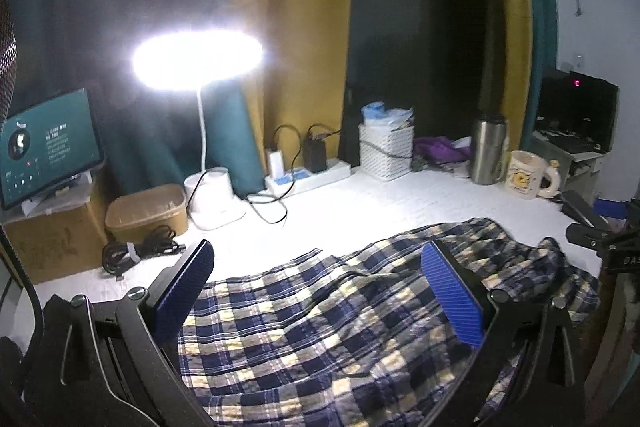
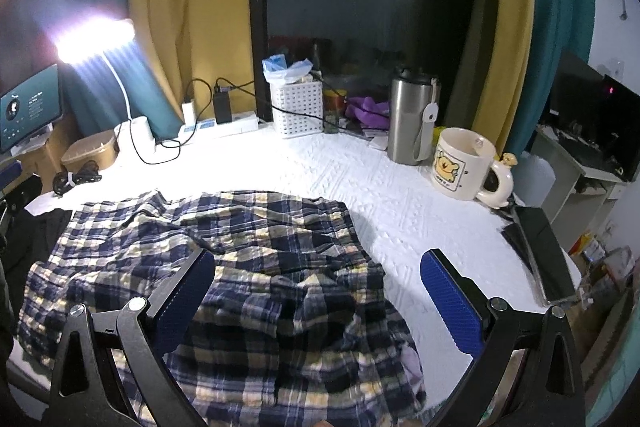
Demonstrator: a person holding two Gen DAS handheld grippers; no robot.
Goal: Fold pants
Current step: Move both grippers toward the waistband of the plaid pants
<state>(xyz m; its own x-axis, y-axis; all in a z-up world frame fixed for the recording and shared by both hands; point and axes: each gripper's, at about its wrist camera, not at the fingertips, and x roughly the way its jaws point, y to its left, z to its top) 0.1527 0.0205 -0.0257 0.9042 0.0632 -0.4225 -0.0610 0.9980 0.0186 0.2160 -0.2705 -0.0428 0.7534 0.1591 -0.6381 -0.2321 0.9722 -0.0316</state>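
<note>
The plaid pants, blue, white and yellow, lie crumpled on the white table cover. They also show in the right wrist view, spread wide with a bunched part near the front. My left gripper is open and hovers above the pants' left part, holding nothing. My right gripper is open above the pants' right edge, its left finger over the cloth and its right finger over bare table. The other gripper's tip shows at the right edge of the left wrist view.
A lit desk lamp, a tablet, a brown container, a cable bundle, a power strip, a white basket, a steel flask and a bear mug line the table's back. A black phone lies at the right edge.
</note>
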